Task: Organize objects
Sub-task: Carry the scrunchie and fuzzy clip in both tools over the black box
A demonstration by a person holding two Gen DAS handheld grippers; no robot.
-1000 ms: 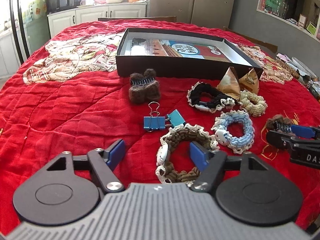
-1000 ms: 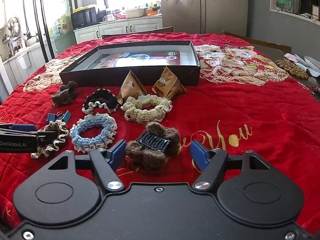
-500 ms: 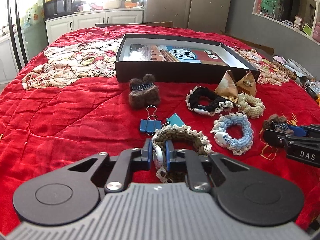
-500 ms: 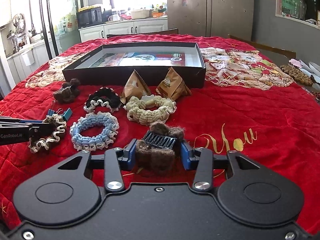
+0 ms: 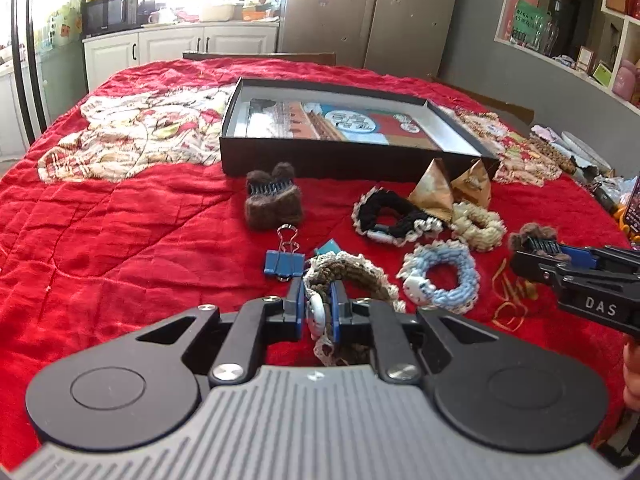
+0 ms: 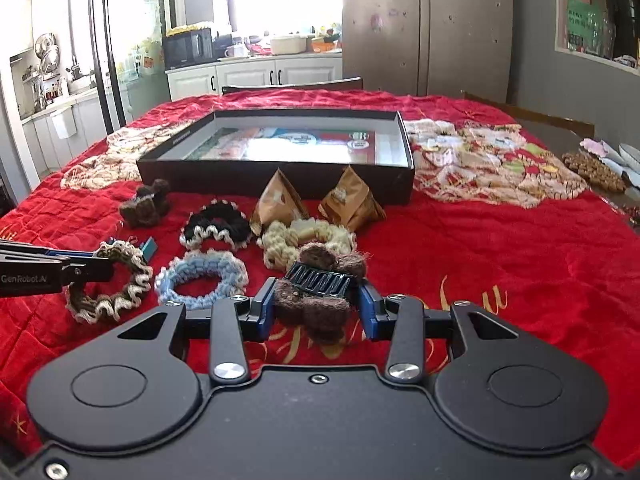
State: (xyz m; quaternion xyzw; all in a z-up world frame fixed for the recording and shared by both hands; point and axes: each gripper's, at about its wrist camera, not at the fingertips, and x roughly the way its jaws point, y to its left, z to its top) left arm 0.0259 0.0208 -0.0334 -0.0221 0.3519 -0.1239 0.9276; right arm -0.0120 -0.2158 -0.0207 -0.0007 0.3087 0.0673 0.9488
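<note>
L claw clamped on brown scrunchie; R claw clamped on fuzzy hair clip. Both w/ side grips, prob. for lifting into box at surface's far edge.

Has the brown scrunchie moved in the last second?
Yes. The left claw has pinched the brown scrunchie and lifted its near edge; against the blue clip it now stands tilted, bunched.

A red quilted cloth with gold lettering and floral patchwork covers the surface. The box at twelve o'clock is black outside. Scrunchies: brown with cream edging, pale blue, black with white trim, cream. The binder clip is blue.
</note>
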